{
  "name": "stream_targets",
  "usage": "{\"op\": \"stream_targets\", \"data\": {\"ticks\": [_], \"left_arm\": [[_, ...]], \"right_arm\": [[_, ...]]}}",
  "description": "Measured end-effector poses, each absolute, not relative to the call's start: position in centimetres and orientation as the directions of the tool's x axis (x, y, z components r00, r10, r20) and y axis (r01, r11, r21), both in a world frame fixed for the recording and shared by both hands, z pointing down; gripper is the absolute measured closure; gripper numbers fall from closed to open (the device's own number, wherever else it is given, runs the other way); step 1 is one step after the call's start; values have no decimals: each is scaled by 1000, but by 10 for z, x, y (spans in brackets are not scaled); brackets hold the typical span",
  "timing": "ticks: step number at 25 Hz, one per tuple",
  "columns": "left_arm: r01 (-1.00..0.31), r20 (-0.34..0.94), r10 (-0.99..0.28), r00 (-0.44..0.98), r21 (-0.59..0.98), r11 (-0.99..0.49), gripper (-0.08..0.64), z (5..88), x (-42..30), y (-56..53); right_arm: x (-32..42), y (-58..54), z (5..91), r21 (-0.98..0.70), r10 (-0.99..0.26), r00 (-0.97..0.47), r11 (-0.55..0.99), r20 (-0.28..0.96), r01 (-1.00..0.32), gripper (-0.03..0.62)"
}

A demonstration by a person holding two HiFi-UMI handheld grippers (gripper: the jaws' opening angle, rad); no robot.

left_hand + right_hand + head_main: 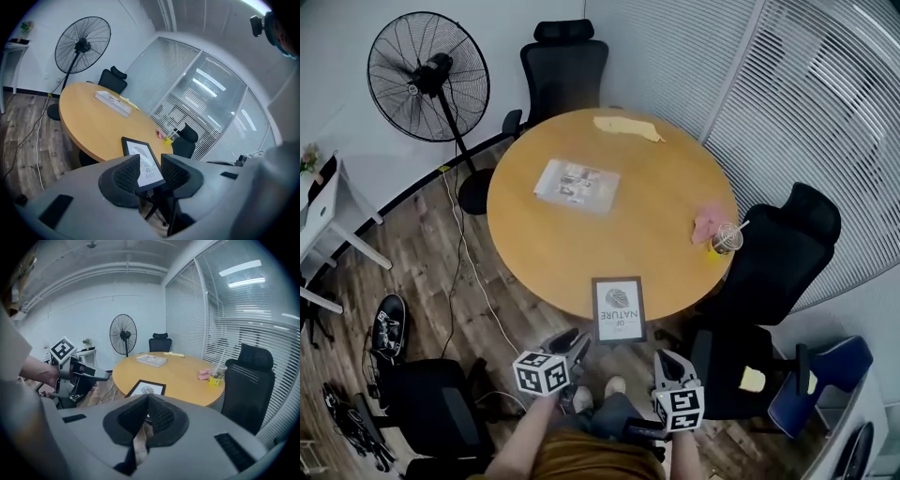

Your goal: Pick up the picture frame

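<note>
While both tools hang short of the round wooden bench (572,248), the picture frame (619,309) lies untouched at its near rim.

Bench: straight ahead of both tools. Pedestal fan (428,77): on the floor, far ahead-left of the left tool. Black office chair (564,70): beyond the bench's far side. Second black chair (787,248): ahead-right of the right tool. Left tool (573,344): jaws apart, nothing gripped. Right tool (667,356): jaw tips together, empty. Picture frame: black-edged, flat, face up, just ahead of both tools and between their lines, near end jutting past the rim. Clear packet of printed sheets (577,185): mid-bench, beyond the frame. Clear cup with straw (727,238): ahead-right, pink cloth (707,225) just beside it.
</note>
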State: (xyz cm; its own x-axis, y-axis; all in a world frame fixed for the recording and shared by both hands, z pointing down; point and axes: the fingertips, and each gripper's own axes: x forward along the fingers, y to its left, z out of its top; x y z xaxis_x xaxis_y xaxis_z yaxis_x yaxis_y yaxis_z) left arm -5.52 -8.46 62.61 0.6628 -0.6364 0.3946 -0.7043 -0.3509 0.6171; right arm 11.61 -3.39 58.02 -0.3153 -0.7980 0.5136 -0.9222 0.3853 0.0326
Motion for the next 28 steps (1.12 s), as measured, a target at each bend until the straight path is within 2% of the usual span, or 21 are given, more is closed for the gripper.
{"op": "stream_targets", "data": {"ticks": [4,10,21,28], "left_arm": [[-695,395,-631,668,634,-338,408,630,-49,-92],[-692,403,-615,678,633,-347,405,630,-40,-97],[-676,448,-580,680,691,-259,397,660,-43,-101],[-638,476,-508,718,742,-206,374,687,-29,-101]], "right_arm": [[129,-36,583,24,-801,-296,360,520,-933,580],[123,-45,585,24,-787,-329,399,522,-917,580],[131,-61,603,-48,-777,-348,381,524,-923,580],[134,-70,615,-64,-764,-348,376,543,-925,580]]}}
